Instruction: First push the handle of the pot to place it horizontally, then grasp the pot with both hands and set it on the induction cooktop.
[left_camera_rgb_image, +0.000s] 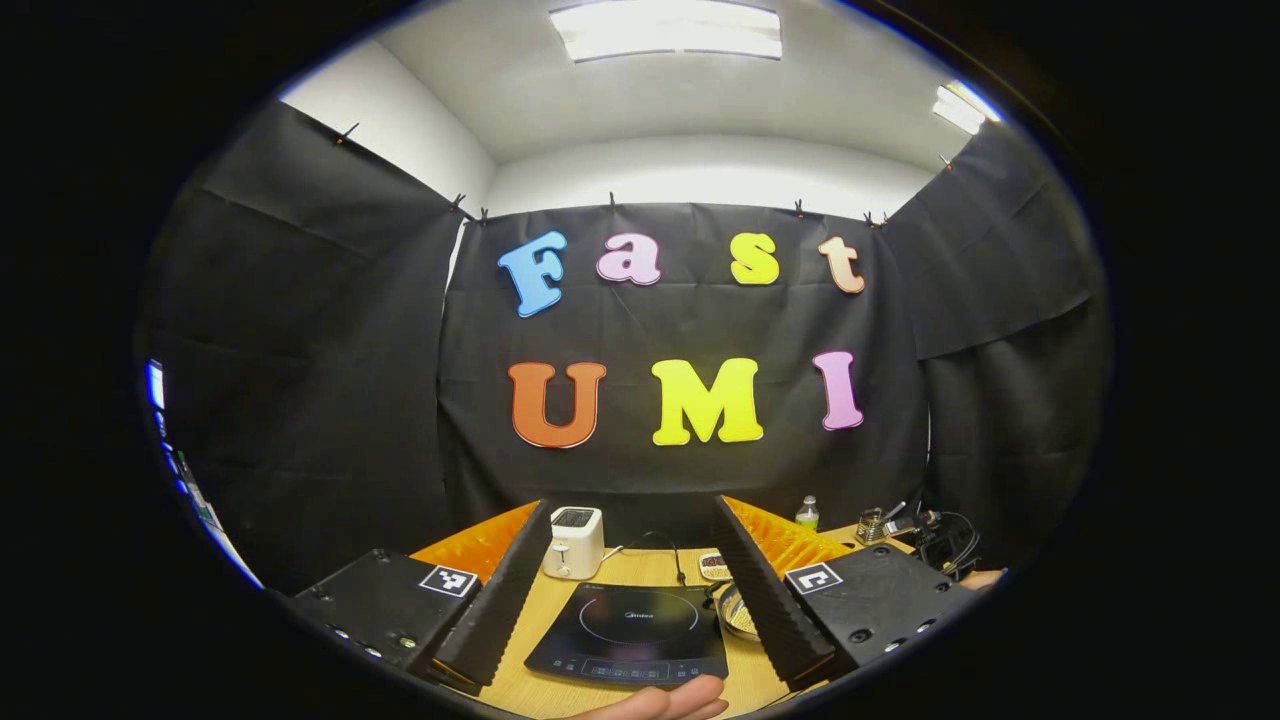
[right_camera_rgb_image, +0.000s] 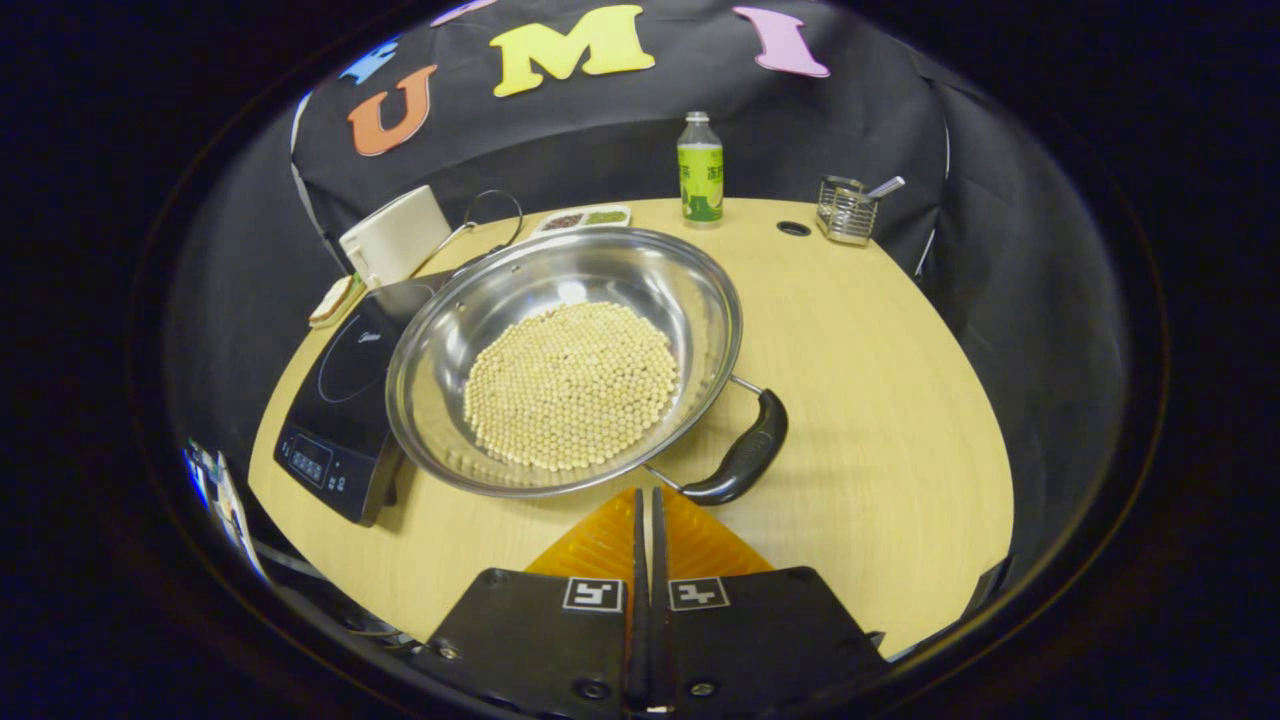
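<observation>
A steel pot (right_camera_rgb_image: 565, 300) holding pale round beans sits on the wooden table, its left rim overlapping the black induction cooktop (right_camera_rgb_image: 340, 400). Its black side handle (right_camera_rgb_image: 748, 455) sticks out at the near right, angled across the view. My right gripper (right_camera_rgb_image: 645, 495) is shut with nothing between its fingers, its tips just short of the handle's near end. In the left gripper view, my left gripper (left_camera_rgb_image: 632, 505) stands open and raised, with the cooktop (left_camera_rgb_image: 630, 630) showing between its fingers and a sliver of the pot's rim (left_camera_rgb_image: 737, 612) at the right finger.
A white toaster (right_camera_rgb_image: 395, 238) stands behind the cooktop, beside a small divided dish (right_camera_rgb_image: 583, 217). A green-labelled bottle (right_camera_rgb_image: 700, 168) and a wire utensil holder (right_camera_rgb_image: 845, 210) are at the table's far edge. A hand (left_camera_rgb_image: 660, 703) shows at the bottom of the left gripper view.
</observation>
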